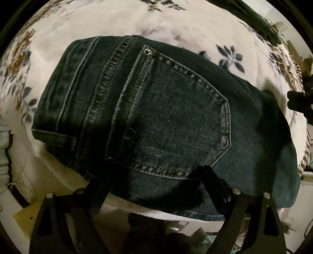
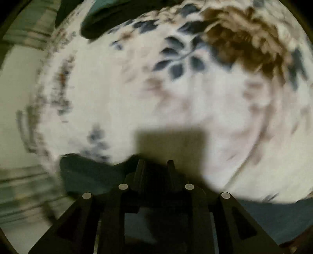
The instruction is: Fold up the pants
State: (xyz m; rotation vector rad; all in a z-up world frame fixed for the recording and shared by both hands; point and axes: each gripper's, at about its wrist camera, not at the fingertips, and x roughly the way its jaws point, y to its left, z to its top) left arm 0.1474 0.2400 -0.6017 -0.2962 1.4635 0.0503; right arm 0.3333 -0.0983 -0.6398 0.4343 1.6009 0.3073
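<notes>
Dark blue jeans (image 1: 156,109) lie folded on a white floral blanket (image 1: 137,23), back pocket (image 1: 176,121) facing up, waistband to the left. My left gripper (image 1: 156,173) is open, its fingers spread wide just above the near edge of the jeans, holding nothing. In the right wrist view, which is blurred, my right gripper (image 2: 155,163) has its fingers close together over the blanket (image 2: 176,97), with the jeans' dark fabric (image 2: 88,172) beneath and to the left of it. I cannot tell whether it pinches any cloth. The right gripper also shows at the left wrist view's right edge (image 1: 299,103).
The blanket-covered bed edge runs along the bottom of the left wrist view. Dark green cloth (image 1: 254,17) lies at the far right of the bed, also in the right wrist view (image 2: 109,17). Pale boxes and clutter (image 1: 25,216) sit below the bed edge.
</notes>
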